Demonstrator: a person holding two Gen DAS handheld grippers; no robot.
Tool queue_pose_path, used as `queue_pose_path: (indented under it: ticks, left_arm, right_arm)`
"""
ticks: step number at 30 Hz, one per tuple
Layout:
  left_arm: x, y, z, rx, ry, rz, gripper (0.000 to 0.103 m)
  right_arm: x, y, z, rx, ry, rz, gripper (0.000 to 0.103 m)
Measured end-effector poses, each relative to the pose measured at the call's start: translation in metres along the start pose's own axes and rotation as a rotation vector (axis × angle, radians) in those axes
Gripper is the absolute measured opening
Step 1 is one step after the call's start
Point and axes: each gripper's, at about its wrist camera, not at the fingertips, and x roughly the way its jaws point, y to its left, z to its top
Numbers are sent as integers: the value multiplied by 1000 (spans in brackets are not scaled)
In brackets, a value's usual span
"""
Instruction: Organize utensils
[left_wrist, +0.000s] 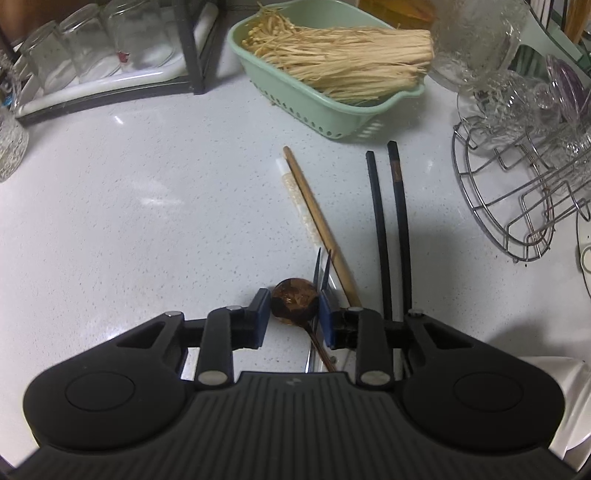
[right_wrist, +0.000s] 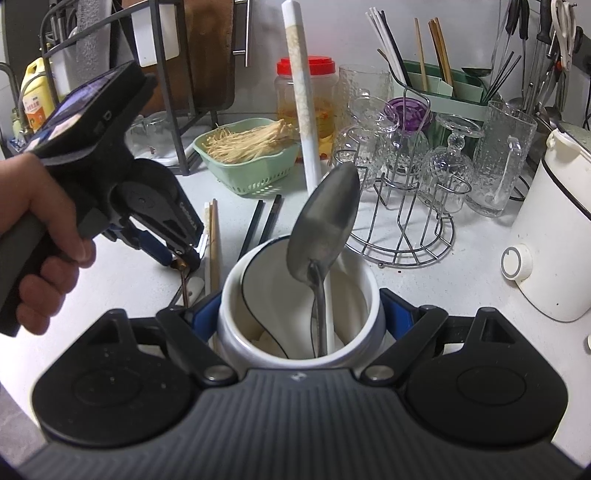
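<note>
My left gripper (left_wrist: 294, 308) hangs low over the counter, its jaws open around the bowl of a brown wooden spoon (left_wrist: 294, 302) that lies there beside a metal fork (left_wrist: 320, 273). A wooden chopstick (left_wrist: 317, 218), a white patterned chopstick (left_wrist: 297, 195) and two black chopsticks (left_wrist: 388, 221) lie beyond. My right gripper (right_wrist: 301, 314) is shut on a white ceramic utensil holder (right_wrist: 258, 332). The holder has a steel spoon (right_wrist: 325, 225), a white chopstick (right_wrist: 304, 110) and a white ladle in it. The left gripper also shows in the right wrist view (right_wrist: 177, 254).
A green basket (left_wrist: 332, 110) of enoki mushrooms stands at the back. A wire rack (left_wrist: 517, 192) with glassware is on the right, and a dish rack (left_wrist: 92, 55) with glasses is at the back left. A white appliance (right_wrist: 554, 229) stands at the right.
</note>
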Motion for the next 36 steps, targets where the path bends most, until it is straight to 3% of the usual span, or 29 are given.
queue_pose_path:
  ticks: [9,13,17,26,36]
  left_arm:
    - [-1,6,-3,15,-6,-26,31]
    - [-11,9,-4,31,-33,-40,17]
    - [-12,10,-5,38,-44,-50,16]
    - [-20,17,-8,-1,-39,-68,7]
    - [-24,37,-15,-75,-39,-104,7]
  right_arm:
    - [-1,-1,-2,-12,-13,9,90]
    - [2,-1,0,-19,-10,17,90]
    - [5,-1,2,-31,-7,21,90]
    - [7,-2,3,-42,-7,26,90]
    - [9,-2,4,-49,-11,37,90]
